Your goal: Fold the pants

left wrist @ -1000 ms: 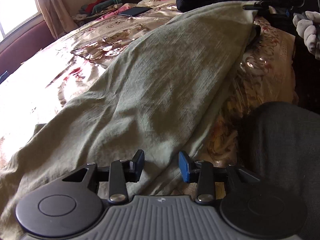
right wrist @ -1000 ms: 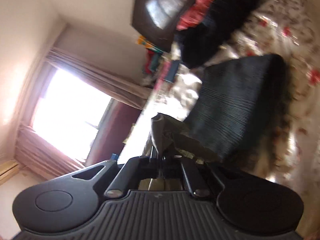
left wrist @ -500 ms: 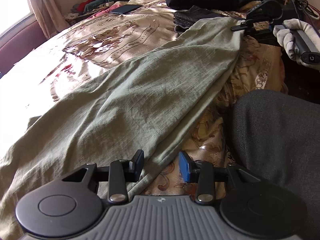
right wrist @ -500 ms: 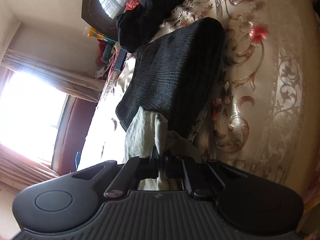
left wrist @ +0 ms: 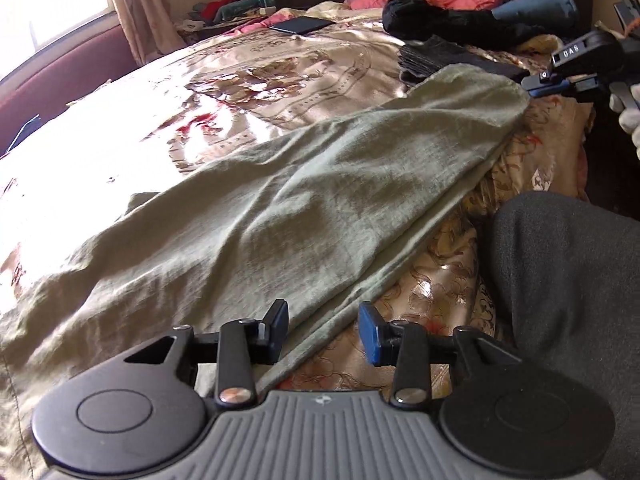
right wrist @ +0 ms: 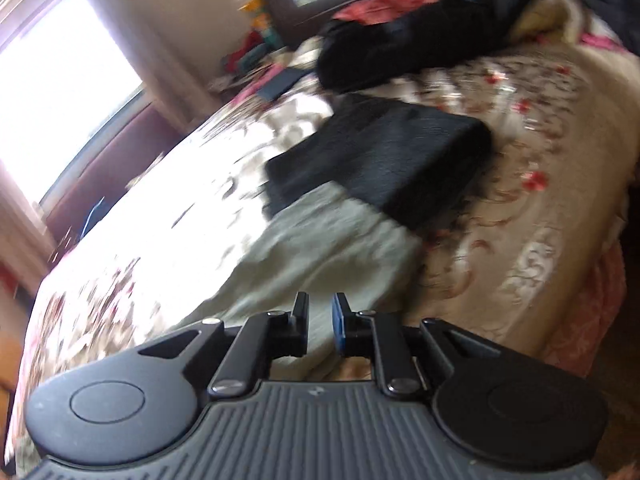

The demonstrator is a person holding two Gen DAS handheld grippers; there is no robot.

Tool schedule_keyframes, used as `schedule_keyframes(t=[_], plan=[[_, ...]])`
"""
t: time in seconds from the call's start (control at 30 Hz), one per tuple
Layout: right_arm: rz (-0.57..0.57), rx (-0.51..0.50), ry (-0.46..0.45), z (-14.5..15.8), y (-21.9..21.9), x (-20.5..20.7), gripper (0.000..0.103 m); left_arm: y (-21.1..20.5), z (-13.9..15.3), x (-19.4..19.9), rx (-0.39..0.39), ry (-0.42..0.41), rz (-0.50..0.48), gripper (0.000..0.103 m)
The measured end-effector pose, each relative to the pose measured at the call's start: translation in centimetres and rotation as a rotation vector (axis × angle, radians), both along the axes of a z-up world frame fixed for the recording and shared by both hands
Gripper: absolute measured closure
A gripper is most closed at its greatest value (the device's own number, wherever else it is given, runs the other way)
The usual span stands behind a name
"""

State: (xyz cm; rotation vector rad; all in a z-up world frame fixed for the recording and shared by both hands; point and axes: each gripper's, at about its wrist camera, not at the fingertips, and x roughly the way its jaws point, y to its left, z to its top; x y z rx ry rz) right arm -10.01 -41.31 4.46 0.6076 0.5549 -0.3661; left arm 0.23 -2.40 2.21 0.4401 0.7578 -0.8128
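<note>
The pale green pants (left wrist: 280, 208) lie spread lengthwise on the floral bedspread (left wrist: 280, 68); their far end rests against a folded black garment (left wrist: 440, 60). My left gripper (left wrist: 323, 330) is open and empty, its fingers straddling the pants' near right edge. My right gripper (right wrist: 320, 326) is open with a narrow gap, empty, just above the pants' end (right wrist: 320, 248). It also shows in the left wrist view (left wrist: 552, 82) at the pants' far corner.
A folded black garment (right wrist: 384, 156) lies past the pants' end. A black clothes pile (left wrist: 448, 24), pink clothes and a dark tablet (left wrist: 300, 24) sit near the headboard. The person's dark-clad leg (left wrist: 568, 300) is at the bed's right edge.
The right gripper has opened and let go of the pants' end, which now lies flat on the bed. The pants settled lower; the left gripper stayed open at the near edge.
</note>
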Motion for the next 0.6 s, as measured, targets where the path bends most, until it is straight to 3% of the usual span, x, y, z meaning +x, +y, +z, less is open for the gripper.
schedule_keyframes(t=[0.13, 0.3, 0.43, 0.57, 0.6], plan=[[0.509, -0.234, 0.053, 0.9, 10.1, 5.3, 0.088, 1.0, -0.1, 0.9, 0.075, -0.059, 0.001, 0.051], [0.957, -0.478, 0.181, -2.5, 20.1, 9.6, 0.087, 1.6, -1.3, 1.7, 0.177, -0.082, -0.043, 0.051], [1.101, -0.578, 0.254, -4.9, 23.8, 10.2, 0.087, 1.6, -2.2, 1.5, 0.198, -0.067, -0.108, 0.051], [1.107, -0.629, 0.274, -5.5, 24.4, 10.9, 0.087, 1.1, -2.6, 2.3, 0.199, -0.081, -0.114, 0.052], [1.105, -0.630, 0.278, -5.6, 24.4, 11.1, 0.087, 1.0, -2.5, 2.5, 0.190, -0.085, -0.108, 0.056]])
